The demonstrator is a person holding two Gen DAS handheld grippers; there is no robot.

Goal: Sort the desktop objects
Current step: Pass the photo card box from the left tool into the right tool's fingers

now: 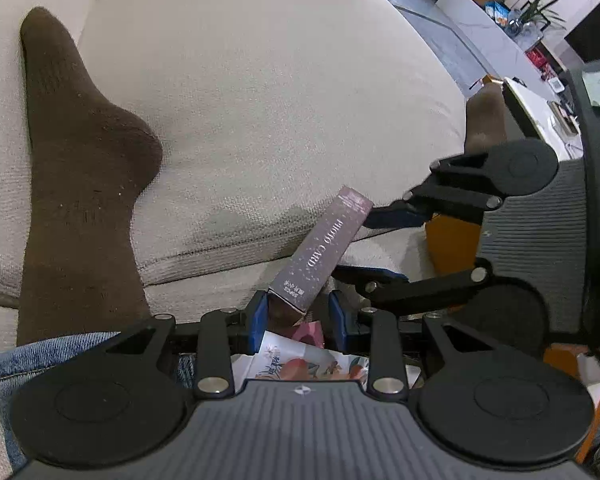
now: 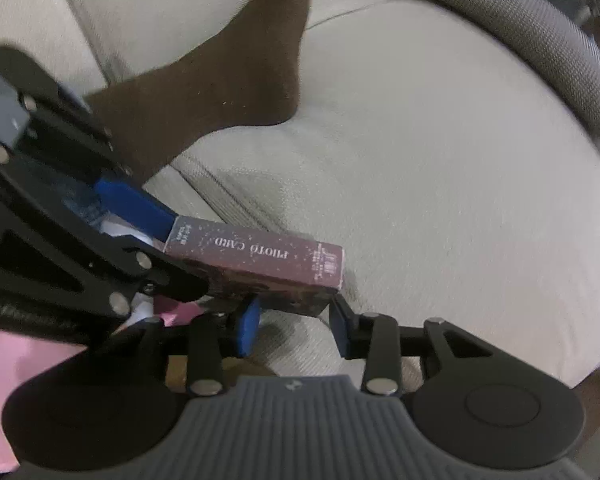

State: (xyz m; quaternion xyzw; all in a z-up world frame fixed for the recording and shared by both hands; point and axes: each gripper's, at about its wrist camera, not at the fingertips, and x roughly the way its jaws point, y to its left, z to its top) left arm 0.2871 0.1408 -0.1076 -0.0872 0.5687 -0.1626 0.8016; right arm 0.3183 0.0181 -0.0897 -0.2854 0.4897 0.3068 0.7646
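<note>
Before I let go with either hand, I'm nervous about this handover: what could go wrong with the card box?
1. The left gripper pinches only one end of the card box, so the long box may pivot or slip.
2. The right gripper sits at the far end, but its fingers do not clearly press on the box; letting go with the left now could drop it onto the couch cushion.
3. That end looks open, and paper shows just below it; contents might slide out.

The long maroon speckled cardboard box (image 1: 324,256) is showing "PHOTO CARD" along its side. Its smaller print is staying too fine to read.
</note>
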